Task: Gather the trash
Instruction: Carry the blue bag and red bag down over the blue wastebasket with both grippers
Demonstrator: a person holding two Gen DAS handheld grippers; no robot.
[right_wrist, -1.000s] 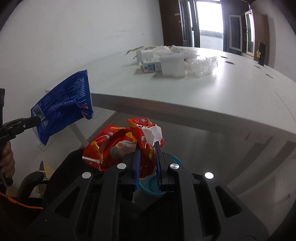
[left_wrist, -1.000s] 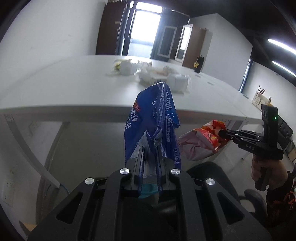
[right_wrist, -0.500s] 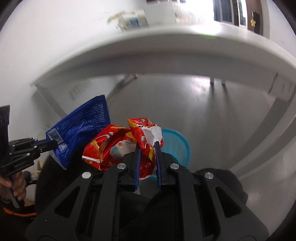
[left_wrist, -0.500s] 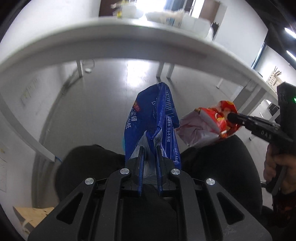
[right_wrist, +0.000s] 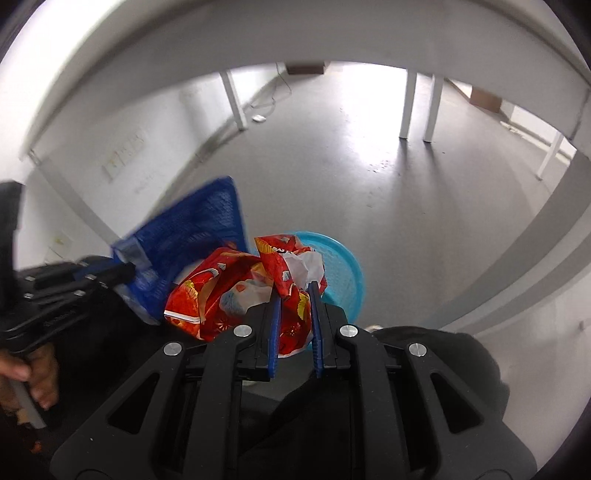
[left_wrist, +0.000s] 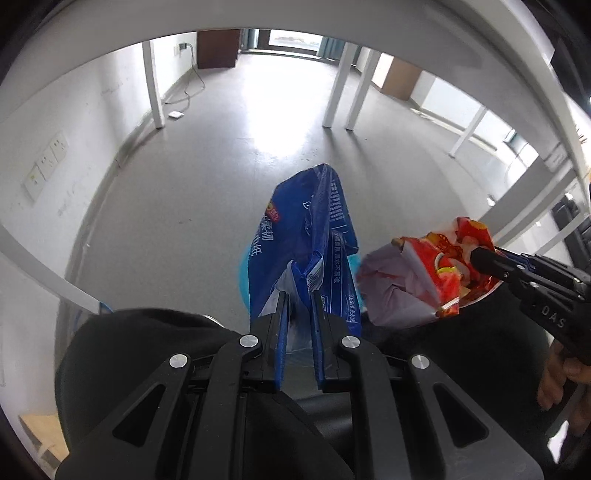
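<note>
My left gripper is shut on a blue plastic wrapper that stands up from its jaws. My right gripper is shut on a crumpled red snack bag. Both point down under the table at a round light-blue bin on the floor, partly hidden behind the bags. In the left wrist view the bin peeks out beside the blue wrapper, and the red bag hangs at the right in the right gripper. The right wrist view shows the blue wrapper at the left.
The white table's edge arches overhead, with its white legs standing on the grey floor. A white wall with sockets runs along the left. A person's dark-clothed knees fill the foreground.
Both grippers have sunk from table height to below the tabletop and tilted downward, carrying their bags. The tabletop's litter has left the view and the blue bin has come closer.
</note>
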